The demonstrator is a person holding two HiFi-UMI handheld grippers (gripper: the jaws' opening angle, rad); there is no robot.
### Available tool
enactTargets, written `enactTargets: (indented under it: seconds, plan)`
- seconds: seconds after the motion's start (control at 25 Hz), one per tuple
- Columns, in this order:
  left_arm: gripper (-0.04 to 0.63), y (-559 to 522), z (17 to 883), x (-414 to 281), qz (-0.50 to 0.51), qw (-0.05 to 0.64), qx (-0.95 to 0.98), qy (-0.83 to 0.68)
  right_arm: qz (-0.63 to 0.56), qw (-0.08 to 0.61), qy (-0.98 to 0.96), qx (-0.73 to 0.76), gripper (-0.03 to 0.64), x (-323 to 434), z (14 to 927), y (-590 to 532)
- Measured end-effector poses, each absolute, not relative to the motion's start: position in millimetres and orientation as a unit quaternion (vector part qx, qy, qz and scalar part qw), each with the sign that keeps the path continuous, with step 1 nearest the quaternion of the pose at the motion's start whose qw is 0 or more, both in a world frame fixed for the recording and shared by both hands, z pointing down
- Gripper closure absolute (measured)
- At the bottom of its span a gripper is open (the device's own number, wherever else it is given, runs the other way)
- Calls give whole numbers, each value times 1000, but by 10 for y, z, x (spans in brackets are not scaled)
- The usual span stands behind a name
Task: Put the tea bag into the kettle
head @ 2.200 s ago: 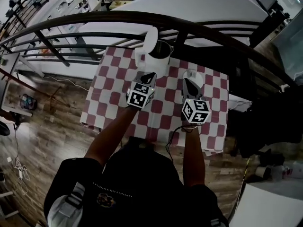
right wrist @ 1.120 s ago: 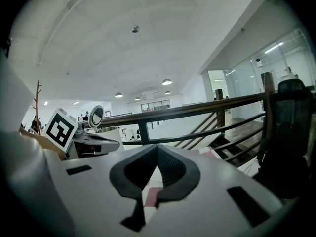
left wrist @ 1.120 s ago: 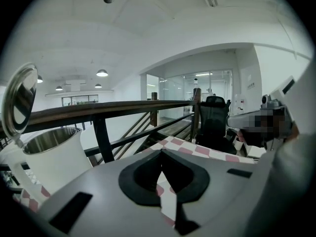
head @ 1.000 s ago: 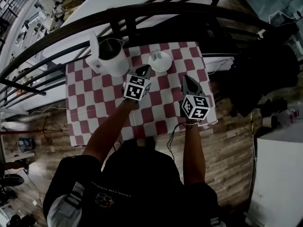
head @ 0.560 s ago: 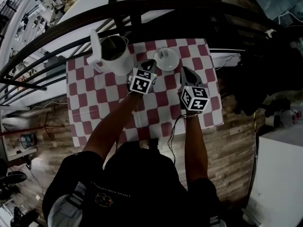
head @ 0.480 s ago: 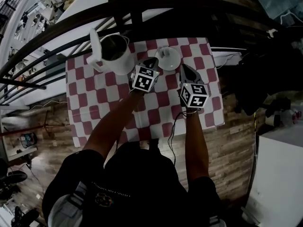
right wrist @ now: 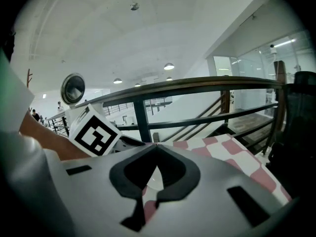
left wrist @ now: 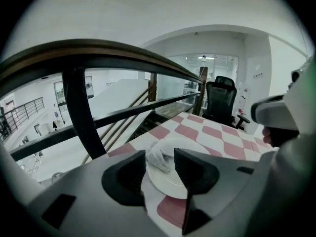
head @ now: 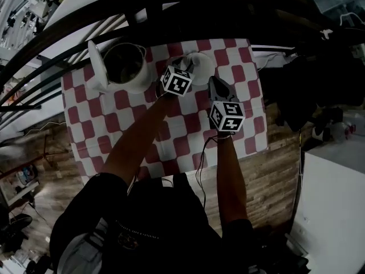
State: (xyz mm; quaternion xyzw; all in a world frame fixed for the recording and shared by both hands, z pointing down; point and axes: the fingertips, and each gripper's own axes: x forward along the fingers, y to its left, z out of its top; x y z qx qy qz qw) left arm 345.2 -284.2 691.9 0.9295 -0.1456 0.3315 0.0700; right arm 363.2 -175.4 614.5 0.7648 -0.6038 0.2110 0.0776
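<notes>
Checkered tablecloth (head: 102, 131); left gripper (left wrist: 160, 154) opening, tea bag (left wrist: 159, 160) between fingers (left wrist: 198, 174), partly hidden.

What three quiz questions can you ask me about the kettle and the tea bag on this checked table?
1. True or false: the lid of the kettle is up.
2. Where does the tea bag lie? A in the kettle; B on the white plate; C on the floor.
3. Which gripper is at the white plate?

Key: 1 true. 2 B. 3 the left gripper; its jaws are opening, with the tea bag between them but not pinched.
</notes>
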Motion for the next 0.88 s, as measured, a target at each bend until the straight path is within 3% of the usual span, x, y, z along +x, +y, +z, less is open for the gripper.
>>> enactTargets:
  seconds: [0.16, 0.2, 0.32, 0.56, 0.64, 0.76, 0.8, 0.88]
  plan:
    - [431, -2914, 7155, 3539, 361, 72, 918, -146, 226, 81, -586, 774, 606, 3688, 6277, -1582]
    - [571, -2927, 7204, 3535, 366, 68, 916, -147, 229, 82, -583, 776, 606, 3704, 6290, -1549]
    - [595, -2899, 7112, 3487, 353, 58, 922, -147, 227, 76, -574, 783, 606, 3746, 6244, -1464]
    - [592, -2797, 7014, 3391, 352, 57, 923, -144, 223, 68, -583, 779, 606, 3590, 6146, -1385]
    - [447, -2820, 7064, 3465, 356, 64, 922, -140, 221, 74, -588, 775, 606, 3515, 6124, -1323]
    - [429, -2902, 7273, 3559, 381, 61, 911, -145, 224, 82, -584, 776, 606, 3519, 6142, -1159]
    - [548, -2944, 7306, 3577, 384, 49, 909, -150, 225, 83, -579, 779, 606, 3561, 6150, -1098]
    - [589, -2999, 7226, 3575, 373, 29, 913, -162, 226, 80, -566, 789, 606, 3668, 6144, -988]
